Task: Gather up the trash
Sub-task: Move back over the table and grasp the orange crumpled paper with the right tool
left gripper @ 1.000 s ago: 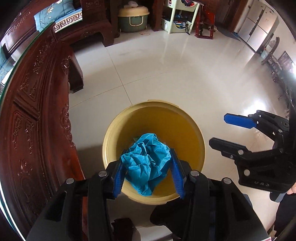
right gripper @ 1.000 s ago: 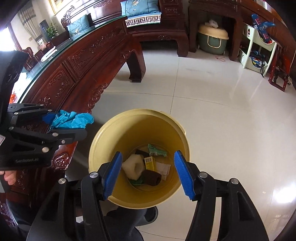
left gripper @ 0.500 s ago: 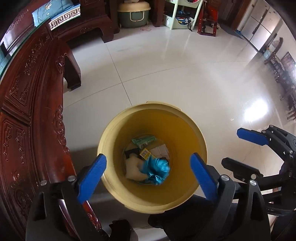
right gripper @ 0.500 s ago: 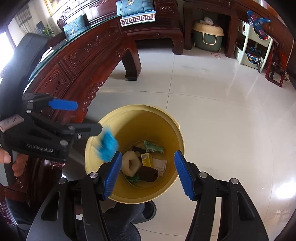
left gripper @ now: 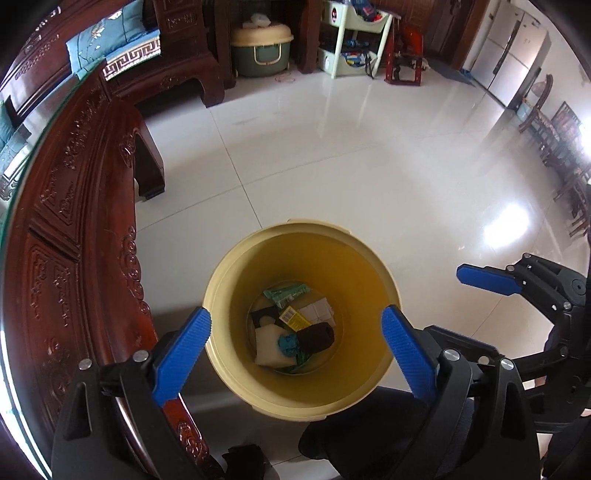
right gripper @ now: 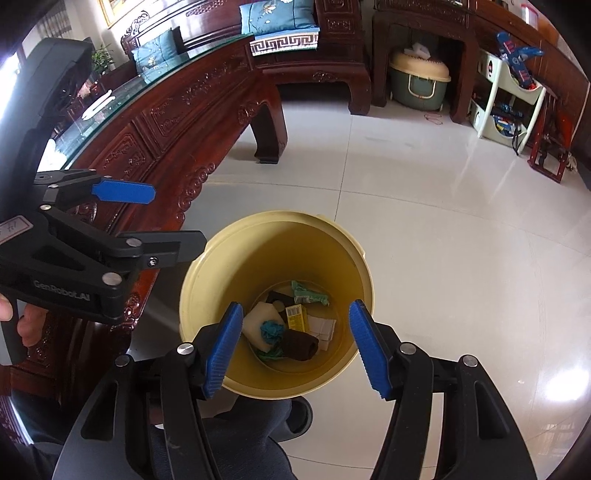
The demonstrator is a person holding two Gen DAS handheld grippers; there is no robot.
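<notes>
A yellow bucket stands on the tiled floor, also in the right wrist view. At its bottom lie a crumpled blue wad, a white foam piece, a brown roll, a yellow carton and a green wrapper. The blue wad also shows in the right wrist view. My left gripper is open and empty above the bucket's near rim. My right gripper is open and empty above the bucket too.
A carved dark wood table with a glass top stands close on the bucket's left. A wooden sofa with blue cushions, a green lidded bin and a white shelf rack stand at the far wall. Glossy floor tiles lie beyond.
My left gripper opened and let go of the crumpled blue wad. The wad fell into the bucket and now lies at its bottom among the other trash.
</notes>
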